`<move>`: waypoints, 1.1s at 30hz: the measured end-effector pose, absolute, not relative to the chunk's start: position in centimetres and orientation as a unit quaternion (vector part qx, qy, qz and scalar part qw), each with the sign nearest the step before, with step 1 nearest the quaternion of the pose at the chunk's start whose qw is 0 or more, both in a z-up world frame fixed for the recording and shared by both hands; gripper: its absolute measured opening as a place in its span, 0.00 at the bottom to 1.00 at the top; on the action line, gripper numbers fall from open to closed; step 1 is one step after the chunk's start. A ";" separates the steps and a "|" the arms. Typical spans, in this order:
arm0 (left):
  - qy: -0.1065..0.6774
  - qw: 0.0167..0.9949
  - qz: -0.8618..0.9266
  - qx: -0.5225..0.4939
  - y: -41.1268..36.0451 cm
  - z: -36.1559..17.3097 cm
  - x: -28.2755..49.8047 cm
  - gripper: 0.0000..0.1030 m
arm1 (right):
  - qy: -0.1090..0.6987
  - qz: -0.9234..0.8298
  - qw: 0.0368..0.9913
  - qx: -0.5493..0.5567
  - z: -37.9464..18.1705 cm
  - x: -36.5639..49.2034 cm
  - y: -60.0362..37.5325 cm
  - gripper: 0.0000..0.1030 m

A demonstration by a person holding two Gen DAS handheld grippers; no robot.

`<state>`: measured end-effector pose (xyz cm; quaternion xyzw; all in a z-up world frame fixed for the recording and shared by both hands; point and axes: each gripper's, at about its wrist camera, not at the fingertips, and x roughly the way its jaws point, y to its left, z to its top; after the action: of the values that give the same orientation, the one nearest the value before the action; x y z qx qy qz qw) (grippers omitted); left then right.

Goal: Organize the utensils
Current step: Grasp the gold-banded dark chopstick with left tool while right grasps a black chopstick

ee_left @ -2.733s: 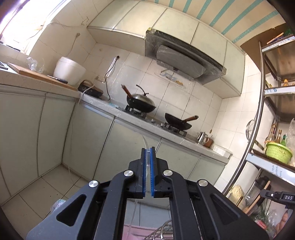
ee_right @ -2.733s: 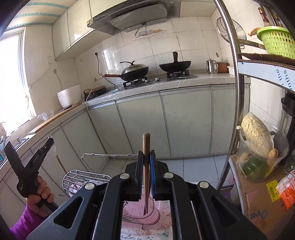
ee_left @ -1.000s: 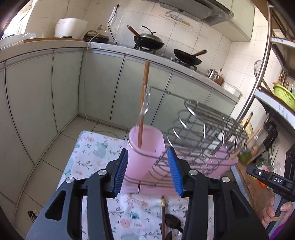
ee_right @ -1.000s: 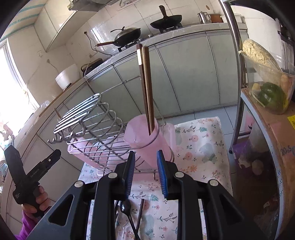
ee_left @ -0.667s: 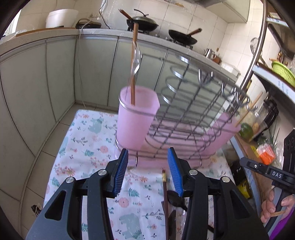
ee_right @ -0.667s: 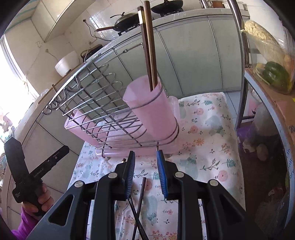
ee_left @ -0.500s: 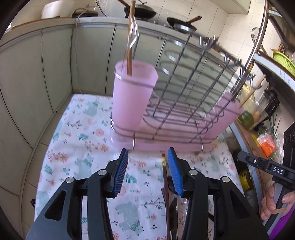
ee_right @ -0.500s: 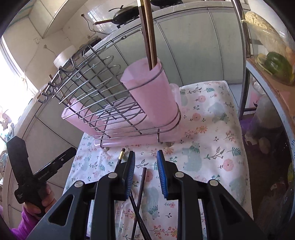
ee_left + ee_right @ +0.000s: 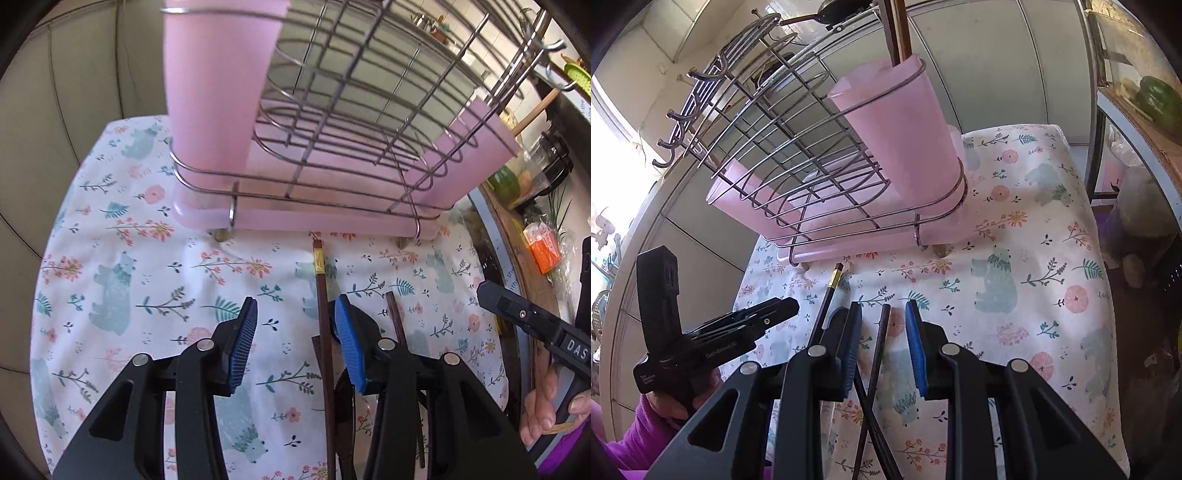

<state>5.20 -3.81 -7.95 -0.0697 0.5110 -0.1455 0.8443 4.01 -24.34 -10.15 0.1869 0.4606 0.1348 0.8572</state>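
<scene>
Floral cloth (image 9: 122, 221) bears pink cup (image 9: 905, 136) holding 2 chopsticks (image 9: 897, 29).

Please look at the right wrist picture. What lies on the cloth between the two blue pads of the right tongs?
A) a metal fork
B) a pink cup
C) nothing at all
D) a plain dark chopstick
D: a plain dark chopstick lies on the flowered cloth in the gap of the open right tongs, and neither pad touches it.

"DAS" on right hand-held gripper (image 9: 532, 325)
</scene>
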 end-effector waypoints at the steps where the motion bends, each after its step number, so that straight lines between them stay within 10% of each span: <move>1: 0.513 0.843 -0.148 -0.067 -4.0 -8.1 5.4 0.37 | 0.462 0.135 0.856 0.188 -10.3 4.1 -24.4 0.23; 10: 0.545 0.825 -0.144 -0.037 -6.9 -9.8 8.2 0.30 | 0.486 0.148 0.836 0.207 -11.8 4.6 -24.6 0.23; 16: 0.559 0.818 -0.130 -0.038 -6.7 -11.0 9.0 0.06 | 0.505 0.156 0.821 0.214 -12.9 5.6 -23.6 0.23; 33: 0.491 0.852 -0.149 -0.104 -1.4 -6.7 5.1 0.06 | 0.566 0.132 0.795 0.175 -16.0 9.5 -20.3 0.20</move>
<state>5.05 -1.36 -6.72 -0.1039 0.4911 -0.1494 0.8519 9.47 -20.29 -16.02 0.1752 0.5660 0.1316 0.7947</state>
